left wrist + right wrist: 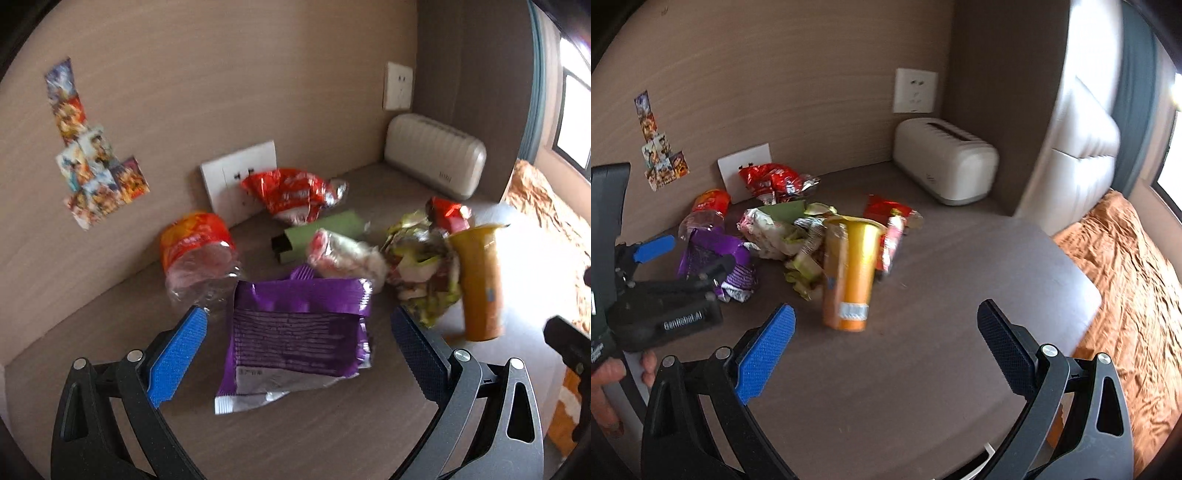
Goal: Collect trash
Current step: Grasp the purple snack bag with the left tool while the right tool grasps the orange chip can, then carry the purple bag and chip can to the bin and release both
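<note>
Trash lies on a dark brown table (pixel 960 266). A purple wrapper (pixel 295 332) lies flat between the fingers of my open left gripper (pixel 299 321), also seen in the right wrist view (pixel 713 254). An orange tube can (pixel 851 273) stands upright just ahead of my open, empty right gripper (pixel 886 317); it also shows in the left wrist view (pixel 480 280). A crushed clear bottle with an orange label (pixel 199 254), a red wrapper (pixel 295 195), a green box (pixel 321 232), a white-red wrapper (pixel 343 254) and a yellow-green wrapper (pixel 421 266) lie behind.
A cream toaster-shaped box (pixel 945 162) stands in the back corner. A white socket plate (pixel 236 177) leans on the wall. Stickers (pixel 88 155) are on the wall. A bed with an orange cover (pixel 1137 280) lies right of the table edge.
</note>
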Action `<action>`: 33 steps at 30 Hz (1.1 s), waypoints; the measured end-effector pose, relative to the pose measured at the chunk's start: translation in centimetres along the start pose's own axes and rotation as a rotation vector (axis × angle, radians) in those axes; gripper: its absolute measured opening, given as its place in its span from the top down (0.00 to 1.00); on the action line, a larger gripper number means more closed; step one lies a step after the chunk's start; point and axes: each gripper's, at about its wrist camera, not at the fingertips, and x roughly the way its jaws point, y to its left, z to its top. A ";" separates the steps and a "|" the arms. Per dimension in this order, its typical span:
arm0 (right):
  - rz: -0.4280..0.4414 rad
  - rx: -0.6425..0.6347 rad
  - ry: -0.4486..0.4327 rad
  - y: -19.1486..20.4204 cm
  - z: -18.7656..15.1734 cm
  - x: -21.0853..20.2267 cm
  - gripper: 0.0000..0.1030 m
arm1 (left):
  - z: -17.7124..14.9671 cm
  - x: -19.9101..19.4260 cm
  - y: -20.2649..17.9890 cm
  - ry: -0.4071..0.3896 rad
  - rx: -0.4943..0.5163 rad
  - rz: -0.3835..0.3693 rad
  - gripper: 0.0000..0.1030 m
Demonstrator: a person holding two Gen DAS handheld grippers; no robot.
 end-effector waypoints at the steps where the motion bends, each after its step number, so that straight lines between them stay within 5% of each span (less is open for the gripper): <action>1: 0.003 -0.009 0.006 0.3 0.3 0.7 0.04 | 0.0 0.5 0.3 0.009 -0.008 -0.003 0.05; 7: -0.007 -0.062 0.087 1.9 0.8 5.5 0.11 | 0.0 3.6 0.5 0.066 0.003 -0.066 0.06; 10: -0.007 -0.103 0.134 2.4 0.6 7.1 0.32 | -0.1 4.3 0.2 0.076 0.015 -0.083 0.20; 12: 0.015 -0.125 0.159 2.5 0.5 7.4 0.57 | -0.2 4.5 0.2 0.077 0.013 -0.090 0.23; 26: 0.076 -0.055 0.005 0.5 -0.3 -0.6 0.59 | -1.0 -3.8 0.1 -0.033 0.051 -0.100 0.26; 33: 0.068 0.014 -0.009 -1.8 -2.1 -3.2 0.59 | -1.4 -6.6 -3.1 -0.040 0.139 -0.147 0.26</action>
